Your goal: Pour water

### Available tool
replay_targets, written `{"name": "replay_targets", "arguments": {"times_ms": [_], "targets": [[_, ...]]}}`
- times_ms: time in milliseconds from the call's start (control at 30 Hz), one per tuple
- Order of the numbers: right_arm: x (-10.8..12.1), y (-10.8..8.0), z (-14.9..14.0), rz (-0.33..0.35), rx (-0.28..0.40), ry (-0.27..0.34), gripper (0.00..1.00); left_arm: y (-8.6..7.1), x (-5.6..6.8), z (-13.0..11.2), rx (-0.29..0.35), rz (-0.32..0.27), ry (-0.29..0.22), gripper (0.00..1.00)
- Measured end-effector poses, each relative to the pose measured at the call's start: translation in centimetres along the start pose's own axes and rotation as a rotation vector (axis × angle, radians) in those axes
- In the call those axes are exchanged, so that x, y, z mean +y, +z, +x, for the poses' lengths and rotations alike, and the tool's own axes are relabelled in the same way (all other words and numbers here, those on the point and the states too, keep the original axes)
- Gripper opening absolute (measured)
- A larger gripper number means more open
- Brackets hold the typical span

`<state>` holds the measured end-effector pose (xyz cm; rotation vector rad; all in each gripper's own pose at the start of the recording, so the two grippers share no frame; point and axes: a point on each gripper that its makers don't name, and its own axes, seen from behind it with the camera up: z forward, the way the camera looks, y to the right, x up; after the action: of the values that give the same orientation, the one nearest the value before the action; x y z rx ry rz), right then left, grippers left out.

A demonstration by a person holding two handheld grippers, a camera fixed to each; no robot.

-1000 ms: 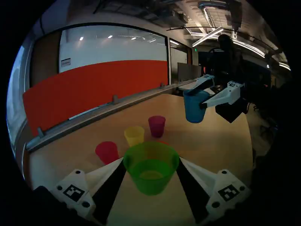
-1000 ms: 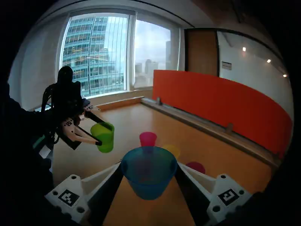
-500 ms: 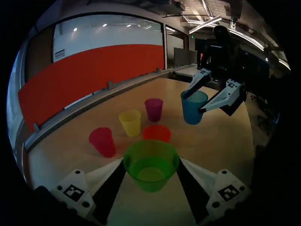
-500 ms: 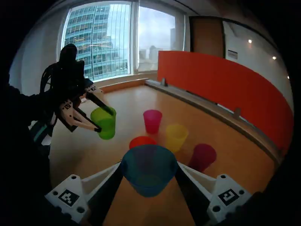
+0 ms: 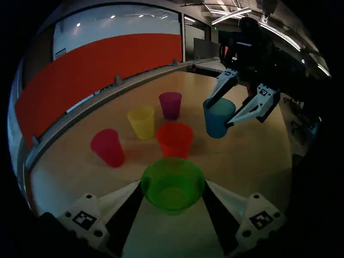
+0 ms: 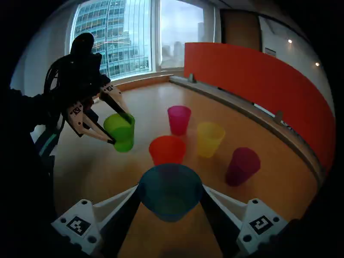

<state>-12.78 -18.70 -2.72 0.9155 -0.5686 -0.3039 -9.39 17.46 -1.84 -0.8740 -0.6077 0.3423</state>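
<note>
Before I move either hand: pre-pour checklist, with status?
1. Left gripper shut on green cup: ok.
2. Right gripper shut on blue cup: ok.
3. Both held cups roughly upright: ok.
4. Water in either held cup: cannot tell.
5. Held cups rim to rim for pouring: not ok, apart.
6. Orange cup, yellow cup, pink cup, purple cup upright on the table: ok.

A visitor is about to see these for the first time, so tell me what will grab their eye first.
First, the green cup pinched in the left claw and the blue cup in the right claw, each large in the foreground of its own view. Between them on the wooden table stand an orange cup, yellow cup, pink cup and purple cup, with a long orange wall panel behind.
</note>
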Motion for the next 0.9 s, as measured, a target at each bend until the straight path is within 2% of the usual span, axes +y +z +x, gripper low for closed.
{"name": "replay_targets", "arguments": {"times_ms": [300, 900], "targets": [[-0.4, 1.0, -1.8, 0.004, -0.039, -0.003, 0.93, 0.9, 0.0, -1.4, -0.050, -0.013, 0.013, 0.87], [-0.2, 2.1, -3.5, -0.006, -0.058, 0.006, 0.93, 1.8, 0.5, -2.8, -0.068, -0.031, 0.004, 0.87]]}}
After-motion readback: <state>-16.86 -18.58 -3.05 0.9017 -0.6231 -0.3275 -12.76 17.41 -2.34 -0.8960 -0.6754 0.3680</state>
